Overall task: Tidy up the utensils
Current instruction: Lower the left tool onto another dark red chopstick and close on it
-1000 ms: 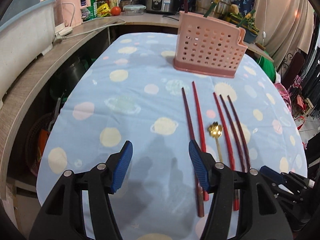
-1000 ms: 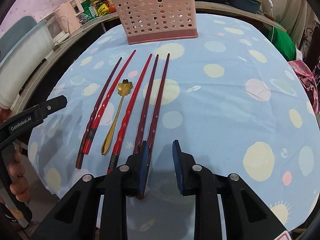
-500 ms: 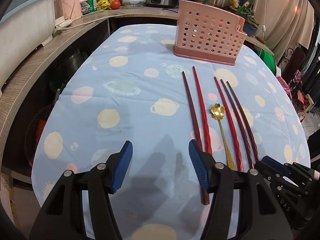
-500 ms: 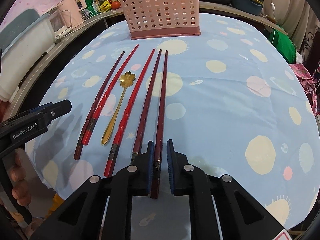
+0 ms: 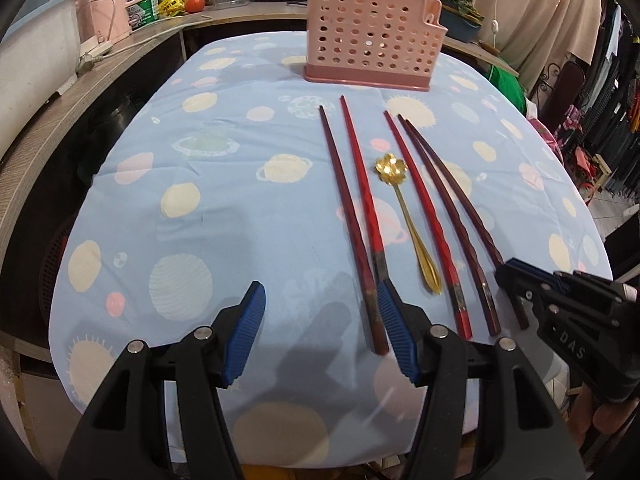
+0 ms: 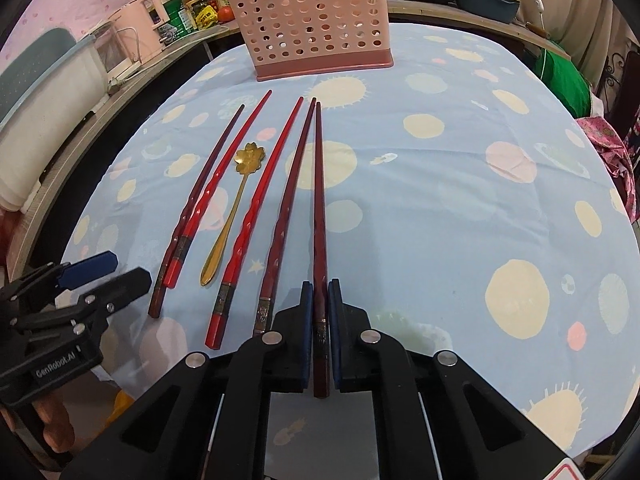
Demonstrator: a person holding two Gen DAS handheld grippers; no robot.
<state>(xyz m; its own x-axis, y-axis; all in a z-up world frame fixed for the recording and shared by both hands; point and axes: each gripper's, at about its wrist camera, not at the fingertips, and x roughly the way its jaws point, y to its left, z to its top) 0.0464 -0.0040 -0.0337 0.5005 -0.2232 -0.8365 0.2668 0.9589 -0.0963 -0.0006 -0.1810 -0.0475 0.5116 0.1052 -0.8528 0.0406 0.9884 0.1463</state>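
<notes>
The right tool (image 6: 319, 312) is closing its jaws on the dark chopstick (image 6: 319, 200), rightmost in the row lying on the surface (image 6: 440, 208) near the pink holder (image 6: 316, 24). The left tool (image 5: 320, 324) is hovering spread, gripping nothing, beside the gold spoon (image 5: 404, 208).

Five long chopsticks (image 6: 248, 216), dark maroon and bright red, laid side by side lengthwise on the blue spotted tablecloth (image 6: 440, 208), tips toward the far edge. Gold flower-bowled spoon (image 6: 234, 208) flat among them. Pink perforated holder (image 6: 316, 20) upright near the far edge
</notes>
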